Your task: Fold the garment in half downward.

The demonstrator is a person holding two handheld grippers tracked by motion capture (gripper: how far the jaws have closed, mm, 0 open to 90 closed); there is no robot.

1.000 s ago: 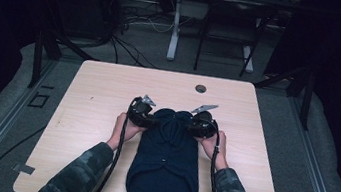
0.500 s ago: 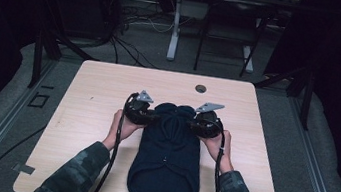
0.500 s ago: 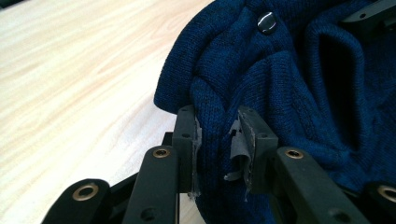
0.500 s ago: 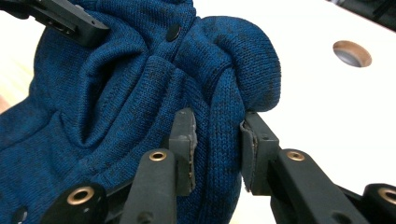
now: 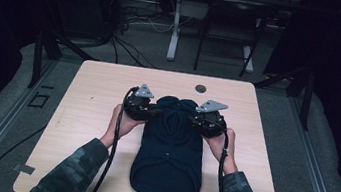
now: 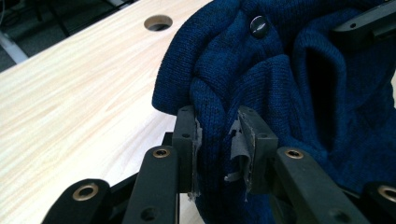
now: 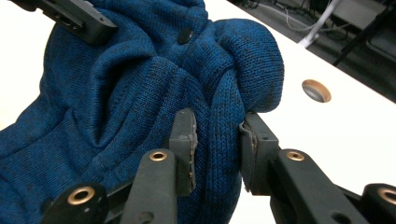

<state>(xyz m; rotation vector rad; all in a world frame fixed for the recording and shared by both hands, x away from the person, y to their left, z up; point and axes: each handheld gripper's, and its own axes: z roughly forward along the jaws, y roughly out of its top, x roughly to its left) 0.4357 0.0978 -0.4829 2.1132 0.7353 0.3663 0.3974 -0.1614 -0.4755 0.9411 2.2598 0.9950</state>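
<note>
Both claws have lifted the far end of the one blue sweater point(image 5: 169, 149) since a second ago. One left claw point(image 6: 218, 140) and one right claw point(image 7: 217, 140) each pinch a thick fold of it. Its near end lies on the tabletop point(image 5: 98, 91). Lift both sides evenly, so neither fold slips out.

The bunched far end of the blue knit garment point(image 5: 170, 146) hides the jaw tips of both the left gripper point(image 5: 150, 111) and the right gripper point(image 5: 194, 119), while the person's sleeves run off the near edge.
</note>
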